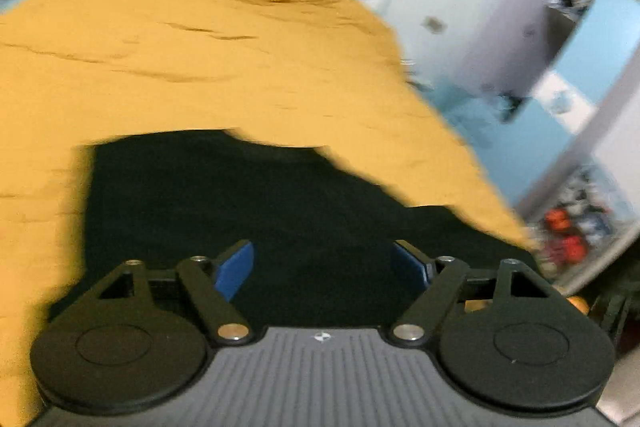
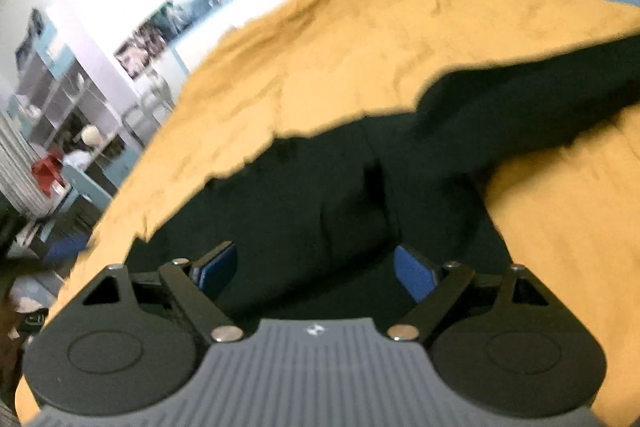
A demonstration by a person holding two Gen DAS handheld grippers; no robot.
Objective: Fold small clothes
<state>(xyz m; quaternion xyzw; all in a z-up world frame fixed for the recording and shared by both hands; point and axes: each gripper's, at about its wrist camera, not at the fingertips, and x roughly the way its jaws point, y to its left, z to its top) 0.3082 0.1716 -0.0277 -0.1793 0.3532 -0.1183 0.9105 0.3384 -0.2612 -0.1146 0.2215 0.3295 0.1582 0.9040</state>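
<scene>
Black garment (image 1: pixel 248 211) lay spread on the mustard bedspread (image 1: pixel 200 67). Left gripper (image 1: pixel 323 269) and right gripper (image 2: pixel 315 269) both hung over it, jaws spread wide, gripping nothing.

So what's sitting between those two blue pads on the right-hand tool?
Only the dark garment, lying on the mustard bedspread; the right gripper stands open over it, seen in the right wrist view.
</scene>
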